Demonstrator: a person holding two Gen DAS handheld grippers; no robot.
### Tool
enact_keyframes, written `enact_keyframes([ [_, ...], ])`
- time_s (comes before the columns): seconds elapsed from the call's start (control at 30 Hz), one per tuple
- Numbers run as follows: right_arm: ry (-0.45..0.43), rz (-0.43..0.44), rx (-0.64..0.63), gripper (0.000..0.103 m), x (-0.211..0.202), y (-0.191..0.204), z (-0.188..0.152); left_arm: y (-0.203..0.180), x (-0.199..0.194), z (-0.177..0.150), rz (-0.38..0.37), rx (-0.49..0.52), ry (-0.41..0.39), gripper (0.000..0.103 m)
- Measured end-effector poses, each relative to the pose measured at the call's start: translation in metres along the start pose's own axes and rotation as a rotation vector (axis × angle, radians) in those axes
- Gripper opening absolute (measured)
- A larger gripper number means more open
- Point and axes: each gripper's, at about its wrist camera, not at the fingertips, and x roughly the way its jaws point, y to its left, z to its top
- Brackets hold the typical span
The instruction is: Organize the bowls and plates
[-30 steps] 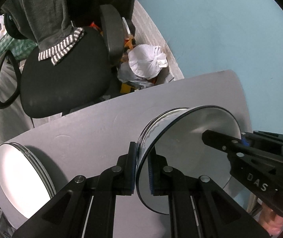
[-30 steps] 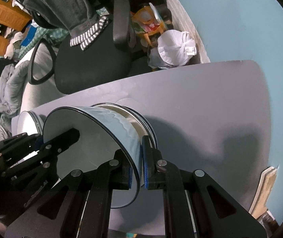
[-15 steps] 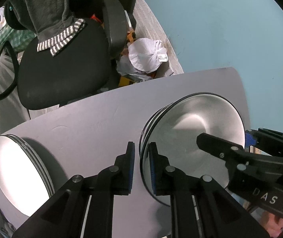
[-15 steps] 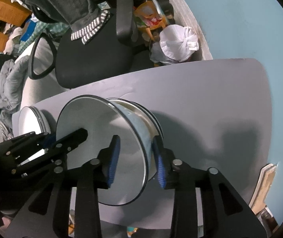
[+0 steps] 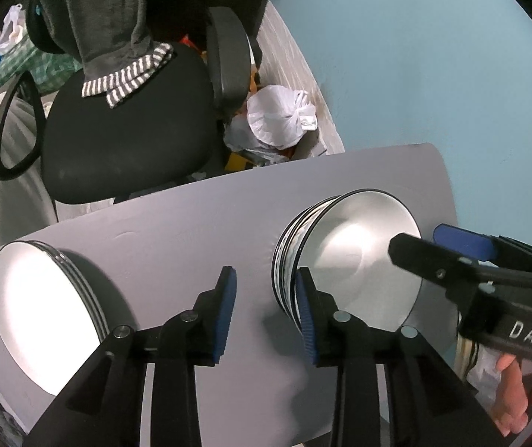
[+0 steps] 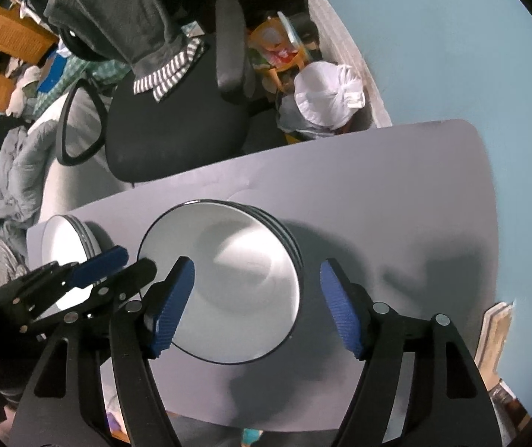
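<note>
A stack of white bowls with dark rims (image 5: pixel 355 264) (image 6: pixel 225 279) stands on the grey table (image 5: pixel 176 223) (image 6: pixel 396 193). A stack of white plates (image 5: pixel 42 313) (image 6: pixel 68 253) stands at the table's left end. My left gripper (image 5: pixel 266 309) is open, its right finger just at the bowl stack's left rim, holding nothing. My right gripper (image 6: pixel 258 305) is open wide above the bowl stack, its fingers on either side and clear of it. The right gripper shows at the right of the left wrist view (image 5: pixel 452 249); the left gripper shows at the left of the right wrist view (image 6: pixel 91 272).
A black office chair (image 5: pixel 124 126) (image 6: pixel 176 119) with grey clothing over it stands behind the table. A tied white bag (image 5: pixel 281 119) (image 6: pixel 325 100) lies on the floor by the light blue wall (image 5: pixel 433 74). The table's right edge runs near the wall.
Both grippers were shut on the rim of the top bowl, held tilted. The bowl now rests on the stack, and both grippers have opened and let go.
</note>
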Motion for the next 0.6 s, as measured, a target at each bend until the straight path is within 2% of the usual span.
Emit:
enact_keyframes([
  [0.07, -0.016, -0.009, -0.003, 0.072, -0.006, 0.001, -0.001, 0.002, -0.007, -0.001, 0.004, -0.006, -0.015, 0.034],
  [0.27, -0.079, -0.069, -0.056, 0.073, -0.029, 0.009, -0.005, 0.009, -0.040, -0.006, -0.019, -0.038, -0.081, 0.047],
  [0.6, -0.170, -0.123, -0.142, 0.073, -0.067, 0.031, -0.016, 0.008, -0.090, -0.024, 0.005, -0.018, -0.199, 0.057],
])
